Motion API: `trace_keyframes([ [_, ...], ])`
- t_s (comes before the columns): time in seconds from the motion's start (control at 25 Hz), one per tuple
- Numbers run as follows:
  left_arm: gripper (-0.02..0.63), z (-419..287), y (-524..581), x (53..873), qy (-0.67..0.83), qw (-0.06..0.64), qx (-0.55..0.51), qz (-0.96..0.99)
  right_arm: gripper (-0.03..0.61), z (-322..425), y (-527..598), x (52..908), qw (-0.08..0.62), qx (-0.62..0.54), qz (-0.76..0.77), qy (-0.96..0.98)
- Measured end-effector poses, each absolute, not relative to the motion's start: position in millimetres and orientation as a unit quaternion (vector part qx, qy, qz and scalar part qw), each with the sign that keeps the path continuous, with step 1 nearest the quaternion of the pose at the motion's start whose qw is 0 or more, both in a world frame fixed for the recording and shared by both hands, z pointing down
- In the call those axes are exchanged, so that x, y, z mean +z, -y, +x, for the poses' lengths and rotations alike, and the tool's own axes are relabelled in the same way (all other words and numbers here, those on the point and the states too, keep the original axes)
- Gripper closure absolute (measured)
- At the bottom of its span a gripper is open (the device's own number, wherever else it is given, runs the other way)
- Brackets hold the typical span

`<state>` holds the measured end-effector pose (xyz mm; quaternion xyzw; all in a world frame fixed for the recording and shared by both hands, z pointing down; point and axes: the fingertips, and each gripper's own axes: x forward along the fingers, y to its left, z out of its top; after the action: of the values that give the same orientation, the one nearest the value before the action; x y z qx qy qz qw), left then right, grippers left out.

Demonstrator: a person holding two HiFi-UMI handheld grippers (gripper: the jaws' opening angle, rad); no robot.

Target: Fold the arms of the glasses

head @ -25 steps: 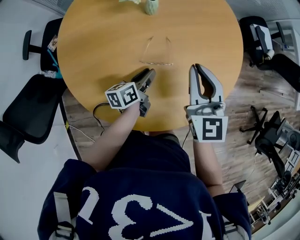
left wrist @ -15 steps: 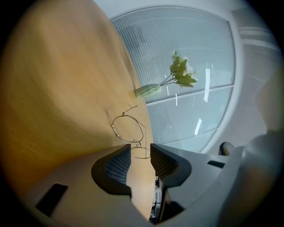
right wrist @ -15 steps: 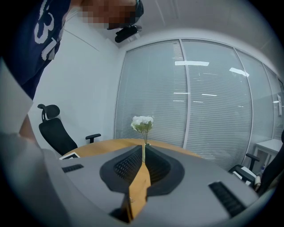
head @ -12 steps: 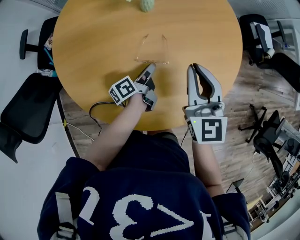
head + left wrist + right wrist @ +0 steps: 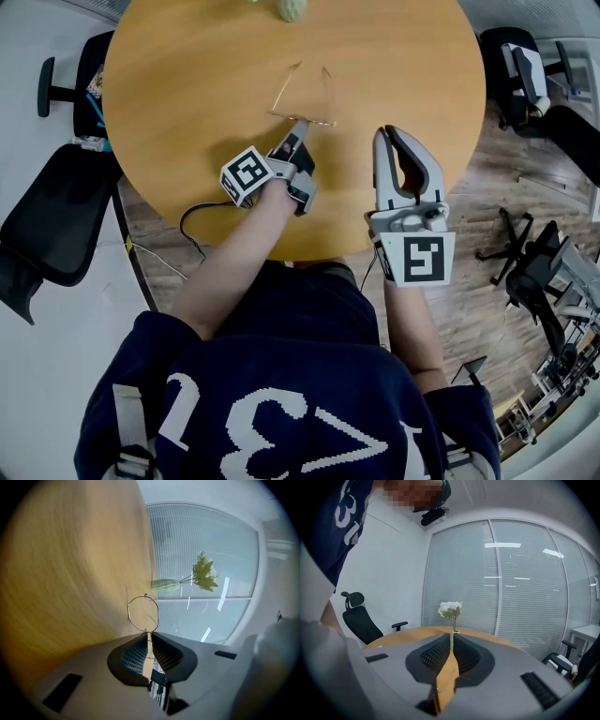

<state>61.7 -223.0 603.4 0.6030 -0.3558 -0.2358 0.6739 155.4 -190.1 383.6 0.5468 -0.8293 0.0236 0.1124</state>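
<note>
- Navy shirt [image 5: 281, 403] fills the near edge of the head view; both forearms reach out toward 12 o'clock over a round wooden table [image 5: 187, 84]
- Right gripper [image 5: 386, 133] hangs over the near table rim, at 3 o'clock of the other gripper and well apart from it; in its own view [image 5: 452, 632] the jaws are together with nothing between the pads, only table [image 5: 408, 633] showing past them
- Left gripper [image 5: 300, 127] is rolled onto its side, marker cube toward 8 o'clock, tips at the near edge of the glasses
- Left gripper view [image 5: 150, 633]: jaws have just been closing and now pinch a thin wire of the glasses [image 5: 143, 613]; 1 lens ring stands just beyond the tips
- Glasses [image 5: 309, 119] lie at 12 o'clock of the left gripper, front bar nearest, both arms spread and running away toward 12 o'clock
- A dark cable [image 5: 192, 225] loops off the table edge at 8 o'clock of the left gripper
- Vase of flowers [image 5: 292, 9] stands at the far rim, 12 o'clock of the glasses, well apart
- Black office chair [image 5: 47, 225] on the floor at 9 o'clock
</note>
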Motion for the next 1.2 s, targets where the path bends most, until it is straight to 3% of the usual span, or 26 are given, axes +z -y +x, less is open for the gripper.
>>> trace_keyframes([
  [0.08, 0.592, 61, 222, 600, 0.354, 0.668, -0.239, 0.609, 0.538, 156, 190, 383, 0.111, 0.024, 0.547, 0.829],
  [0.52, 0.594, 53, 216, 555, 0.330, 0.657, -0.255, 0.628, 0.538, 157, 193, 370, 0.108, 0.012, 0.540, 0.835],
  [0.92, 0.594, 31, 194, 479, 0.268, 0.626, -0.252, 0.688, 0.533, 138, 206, 372, 0.082, 0.116, 0.498, 0.855],
  [1.04, 0.594, 29, 184, 463, 0.253, 0.623, -0.246, 0.698, 0.483, 133, 208, 390, 0.096, 0.156, 0.494, 0.850],
  [1.2, 0.594, 21, 174, 449, 0.247, 0.618, -0.243, 0.706, 0.473, 132, 209, 410, 0.105, 0.195, 0.497, 0.839],
])
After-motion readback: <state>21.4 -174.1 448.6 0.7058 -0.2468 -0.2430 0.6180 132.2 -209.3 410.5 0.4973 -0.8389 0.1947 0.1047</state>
